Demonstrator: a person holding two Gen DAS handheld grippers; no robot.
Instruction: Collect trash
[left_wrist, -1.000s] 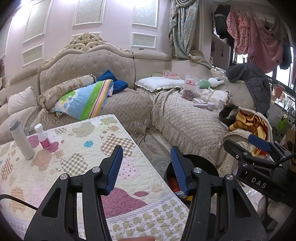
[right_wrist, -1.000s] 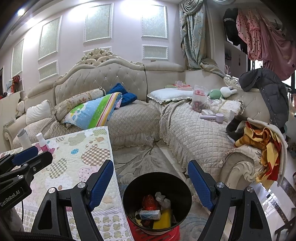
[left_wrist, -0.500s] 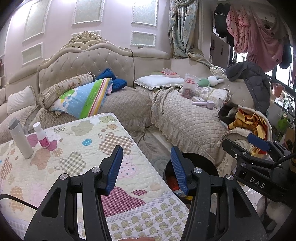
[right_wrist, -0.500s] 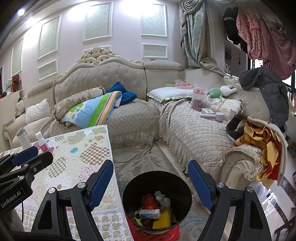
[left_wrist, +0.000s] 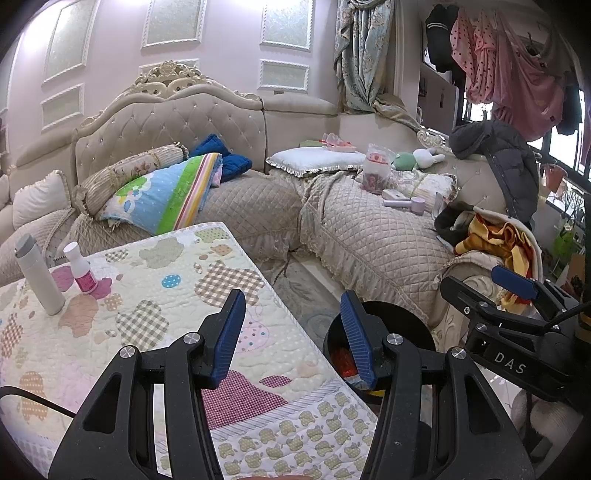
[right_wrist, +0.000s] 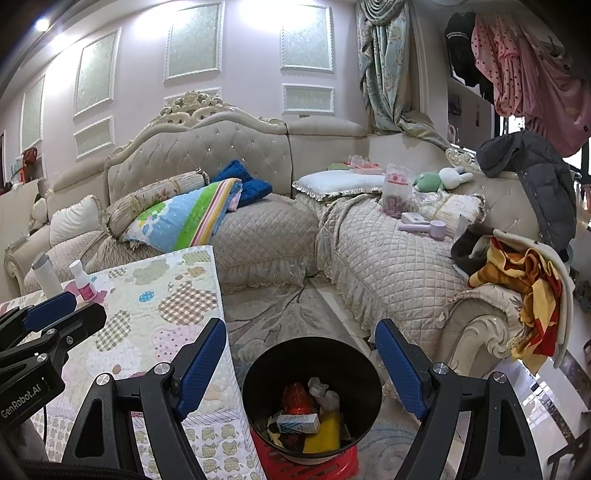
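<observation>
Black trash bin (right_wrist: 312, 373) sits below my right gripper (right_wrist: 301, 365), jaws apart; left gripper (left_wrist: 291, 332) likewise spread, empty.

- black round trash bin (right_wrist: 255, 373) stands upright on the floor just beside the quilted table's corner, resting on a red slatted base (right_wrist: 314, 467).
- inside lie a red wrapper (right_wrist: 297, 397), crumpled white paper (right_wrist: 322, 391), a small white-and-blue box (right_wrist: 298, 423), and something yellow (right_wrist: 323, 434), perhaps a bag.
</observation>
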